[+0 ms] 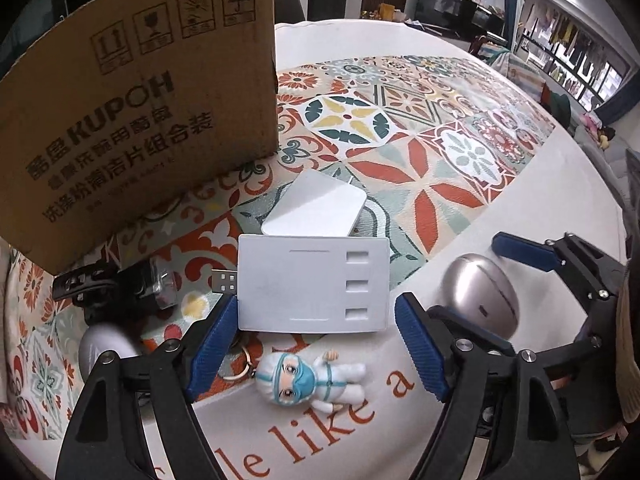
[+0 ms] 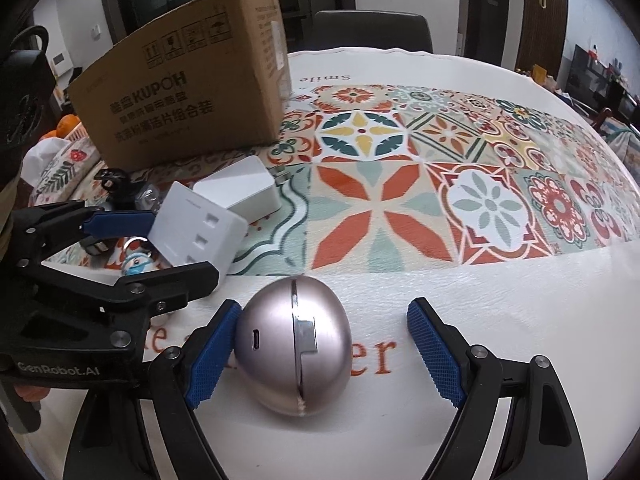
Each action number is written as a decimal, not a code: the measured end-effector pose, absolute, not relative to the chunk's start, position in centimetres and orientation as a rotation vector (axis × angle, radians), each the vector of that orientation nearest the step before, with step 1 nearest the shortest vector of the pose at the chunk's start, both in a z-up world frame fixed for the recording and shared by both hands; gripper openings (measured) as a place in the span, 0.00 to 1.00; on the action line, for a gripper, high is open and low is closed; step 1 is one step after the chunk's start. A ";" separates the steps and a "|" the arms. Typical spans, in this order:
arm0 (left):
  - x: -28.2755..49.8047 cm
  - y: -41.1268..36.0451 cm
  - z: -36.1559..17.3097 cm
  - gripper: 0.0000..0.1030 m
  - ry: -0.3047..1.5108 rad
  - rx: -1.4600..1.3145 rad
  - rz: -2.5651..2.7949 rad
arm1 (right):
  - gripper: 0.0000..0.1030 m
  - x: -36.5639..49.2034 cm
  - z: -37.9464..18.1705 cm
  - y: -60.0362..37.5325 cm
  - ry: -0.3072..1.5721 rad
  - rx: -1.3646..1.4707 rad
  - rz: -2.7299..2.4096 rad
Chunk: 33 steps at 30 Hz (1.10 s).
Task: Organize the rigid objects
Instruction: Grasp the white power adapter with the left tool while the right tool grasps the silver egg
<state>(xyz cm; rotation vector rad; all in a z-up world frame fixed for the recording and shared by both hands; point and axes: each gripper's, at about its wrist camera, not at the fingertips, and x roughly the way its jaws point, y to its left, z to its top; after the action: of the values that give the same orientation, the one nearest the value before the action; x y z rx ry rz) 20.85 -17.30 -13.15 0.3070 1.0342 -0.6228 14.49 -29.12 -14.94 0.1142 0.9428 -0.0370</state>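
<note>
My left gripper (image 1: 316, 344) is open around a white socket adapter (image 1: 314, 284) with three slots; its left pad touches the adapter's edge. A small masked-doll keychain (image 1: 310, 376) lies below it. A white charger block (image 1: 316, 206) lies behind the adapter. My right gripper (image 2: 324, 354) is open around a silver egg-shaped case (image 2: 294, 344) that rests on the cloth; the left pad touches it, the right pad is apart. The case also shows in the left wrist view (image 1: 482, 294). The left gripper (image 2: 148, 248) and adapter (image 2: 196, 226) show in the right wrist view.
A brown cardboard box (image 1: 132, 112) stands at the back left on the patterned tablecloth (image 1: 420, 140), also in the right wrist view (image 2: 188, 92). A black clip-like item (image 1: 120, 284) and a white round object (image 1: 102, 350) lie left of the adapter. A chair (image 2: 372, 30) stands behind the table.
</note>
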 end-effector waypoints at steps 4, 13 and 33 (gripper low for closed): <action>20.9 -17.7 -13.6 0.77 1.026 0.330 -0.606 | 0.81 14.5 -15.0 -29.2 0.936 0.081 -0.056; 20.9 -17.3 -13.5 0.73 1.003 0.288 -0.594 | 0.63 14.5 -15.0 -29.1 0.917 0.053 -0.066; 18.4 -14.6 -9.0 0.73 0.852 0.222 -0.527 | 0.54 13.2 -11.2 -29.2 0.831 0.072 -0.092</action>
<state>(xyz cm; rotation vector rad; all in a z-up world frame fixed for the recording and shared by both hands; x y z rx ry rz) 18.41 -14.60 -8.97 0.2217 0.8521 -0.5266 13.17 -29.23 -11.16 0.0715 0.8313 -0.0922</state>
